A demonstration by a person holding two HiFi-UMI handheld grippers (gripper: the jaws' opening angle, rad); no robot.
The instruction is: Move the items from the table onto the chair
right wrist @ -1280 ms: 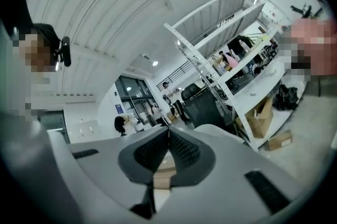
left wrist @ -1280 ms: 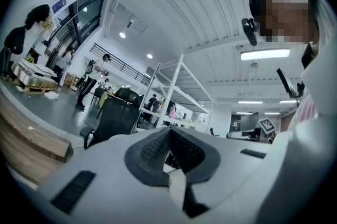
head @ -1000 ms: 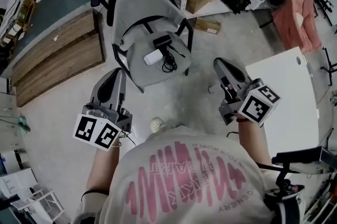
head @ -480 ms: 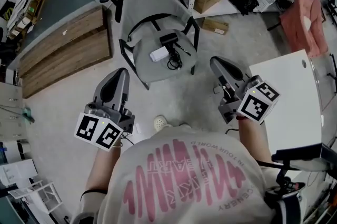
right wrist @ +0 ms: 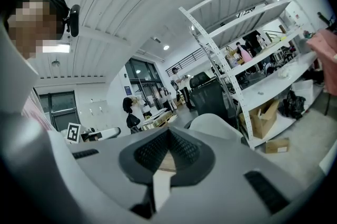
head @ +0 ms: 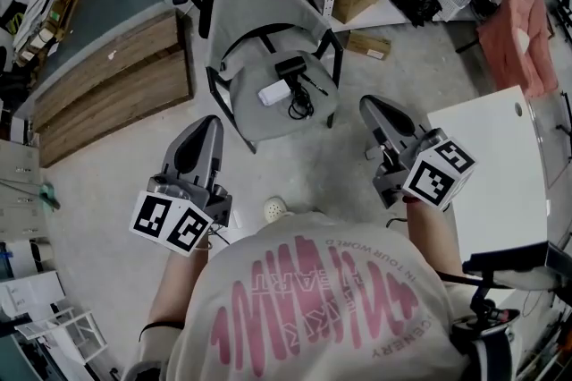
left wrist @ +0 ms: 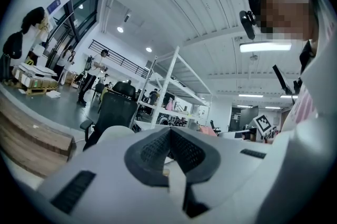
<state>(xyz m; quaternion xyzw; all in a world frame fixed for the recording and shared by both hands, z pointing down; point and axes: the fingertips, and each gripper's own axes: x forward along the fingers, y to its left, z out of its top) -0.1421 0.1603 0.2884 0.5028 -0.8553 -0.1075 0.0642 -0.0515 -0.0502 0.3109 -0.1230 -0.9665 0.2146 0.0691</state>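
Already on the chair point(head: 259, 125) — white adapter point(head: 273, 94), long axis slanting up-right.

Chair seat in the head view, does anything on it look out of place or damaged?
Nothing stands out. A white block, a black box and a loosely coiled black cable lie close together on the seat of the chair, and none of them hangs over the edge.

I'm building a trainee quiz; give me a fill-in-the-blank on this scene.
A white block and a black cable lie on the seat of the grey ____.
The left gripper and right gripper both have jaws ____, with nothing between them.
The white table stands nearest the ____ gripper.
Missing: chair; shut; right.
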